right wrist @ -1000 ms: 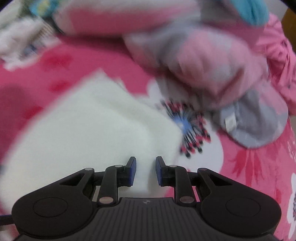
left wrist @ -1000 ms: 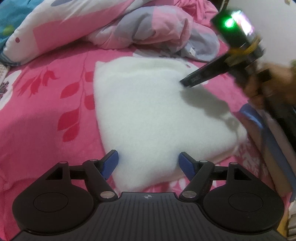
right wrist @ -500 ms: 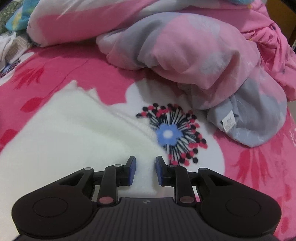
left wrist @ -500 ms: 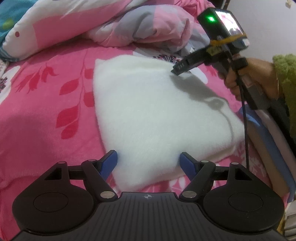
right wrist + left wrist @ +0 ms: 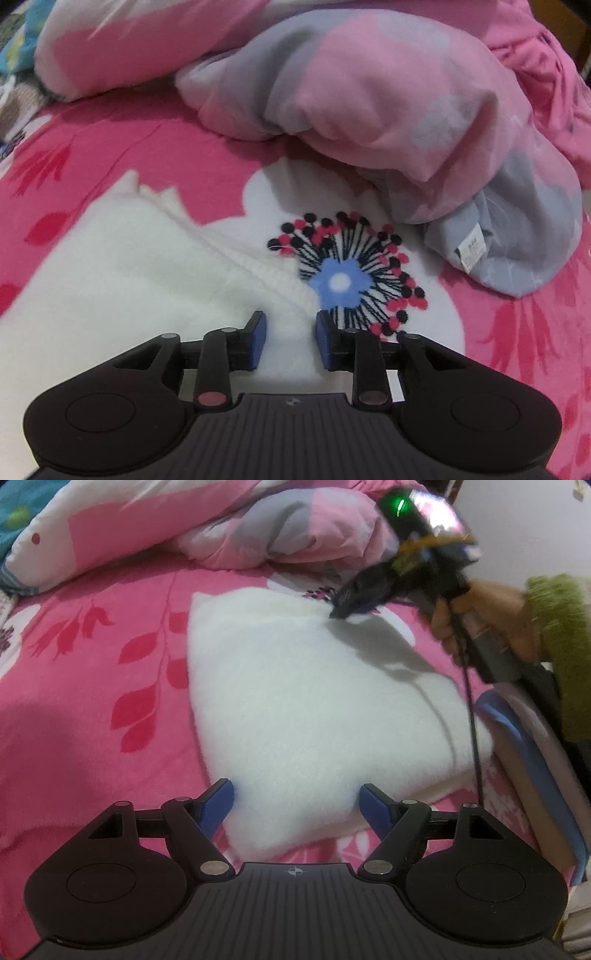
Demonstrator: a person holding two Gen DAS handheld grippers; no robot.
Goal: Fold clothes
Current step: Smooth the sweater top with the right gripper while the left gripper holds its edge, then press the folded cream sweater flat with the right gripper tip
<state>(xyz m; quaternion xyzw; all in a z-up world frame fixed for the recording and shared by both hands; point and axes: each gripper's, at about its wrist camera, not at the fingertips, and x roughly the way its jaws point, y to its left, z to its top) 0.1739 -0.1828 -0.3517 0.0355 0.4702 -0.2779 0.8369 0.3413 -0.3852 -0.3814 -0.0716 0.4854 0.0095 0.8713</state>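
Lying flat on a pink floral bed, a folded white fleece garment fills the centre of the left wrist view, its near corner between the blue pads of the left gripper. That gripper is spread wide w/ nothing held; whether the pads touch the cloth can't be told, since the fleece is overexposed and its surface detail is washed out.

At the garment's far right corner, the right gripper points down at the cloth, gripped by a person's right hand in a fuzzy green sleeve. The device is motion-blurred; its tips merge w/ their own shadow, so contact isn't clear from that side. A black cable hangs from it across the garment's right edge.

In the right wrist view the right gripper is partly apart, a moderate gap between pads, w/ white fleece seen in the gap but not pinched as far as can be made out. A blue-centred flower print on the bedcover sits just beyond the tips. A rumpled pink-and-grey duvet is heaped behind, edges cut off by the frame. A blue-edged object at the bed's right side is only partly visible; can't ID it.
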